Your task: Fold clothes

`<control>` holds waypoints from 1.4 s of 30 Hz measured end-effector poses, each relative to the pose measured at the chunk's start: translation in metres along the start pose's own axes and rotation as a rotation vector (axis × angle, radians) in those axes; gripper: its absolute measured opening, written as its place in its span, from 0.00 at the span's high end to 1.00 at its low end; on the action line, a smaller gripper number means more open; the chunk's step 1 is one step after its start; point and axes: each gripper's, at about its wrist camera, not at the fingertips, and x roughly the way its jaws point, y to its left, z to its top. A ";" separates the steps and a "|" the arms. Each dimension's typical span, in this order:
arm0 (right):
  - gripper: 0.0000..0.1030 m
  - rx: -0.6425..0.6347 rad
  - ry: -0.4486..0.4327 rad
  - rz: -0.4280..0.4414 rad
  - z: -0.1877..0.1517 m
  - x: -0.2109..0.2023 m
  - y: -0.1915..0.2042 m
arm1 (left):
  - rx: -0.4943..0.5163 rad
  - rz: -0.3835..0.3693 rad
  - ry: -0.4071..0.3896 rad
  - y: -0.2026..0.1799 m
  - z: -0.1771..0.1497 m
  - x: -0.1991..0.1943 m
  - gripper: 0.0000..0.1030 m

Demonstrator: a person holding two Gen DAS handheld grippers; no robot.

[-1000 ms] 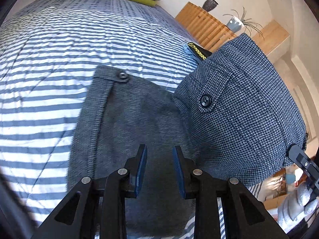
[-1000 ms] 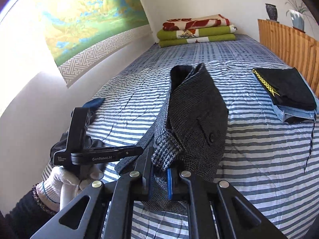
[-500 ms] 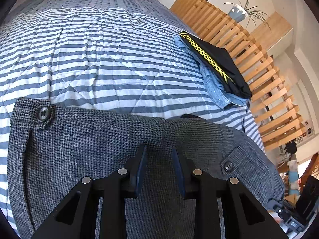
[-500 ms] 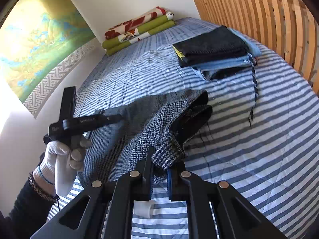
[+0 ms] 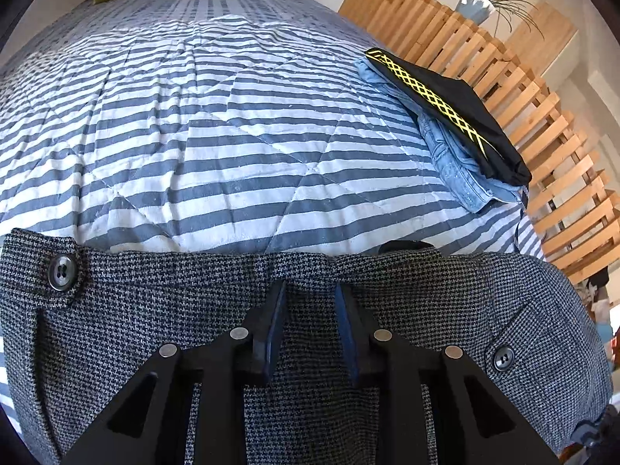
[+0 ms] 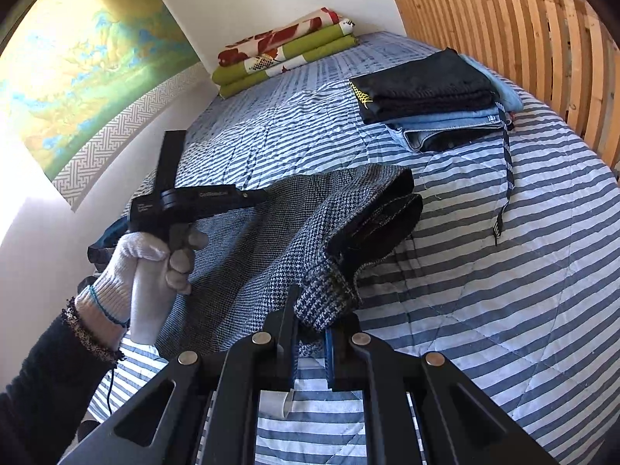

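Grey houndstooth trousers (image 5: 155, 329) lie across the near part of the striped bed (image 5: 193, 135), waistband buttons showing at both sides. My left gripper (image 5: 310, 310) is open, low over the waistband, with fabric under and between its fingers. In the right wrist view the trousers (image 6: 271, 240) are bunched and lifted. My right gripper (image 6: 312, 317) is shut on a thick folded edge of them. A white-gloved hand (image 6: 147, 271) holds the left gripper (image 6: 252, 195), whose tips rest on the cloth.
A folded stack of black and denim clothes (image 5: 457, 124) (image 6: 426, 97) sits by the slatted wooden headboard (image 5: 523, 89). Folded green and red blankets (image 6: 283, 54) lie at the bed's far end. A wall with a painted hanging (image 6: 77, 77) borders the left side.
The right gripper swung the held trouser end round toward the folded stack. The garment now lies crosswise under the left gripper, which moved up to the waistband and stayed open.
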 end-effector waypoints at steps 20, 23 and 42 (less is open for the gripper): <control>0.91 -0.411 0.008 0.061 0.028 0.018 0.188 | -0.197 0.002 -0.186 0.173 -0.134 -0.260 0.66; 0.91 -0.504 0.073 0.088 0.018 0.057 0.236 | -0.257 -0.021 -0.177 0.196 -0.148 -0.259 0.66; 0.48 -0.389 0.179 0.219 0.022 0.084 0.216 | -0.180 -0.099 -0.080 0.163 -0.168 -0.227 0.47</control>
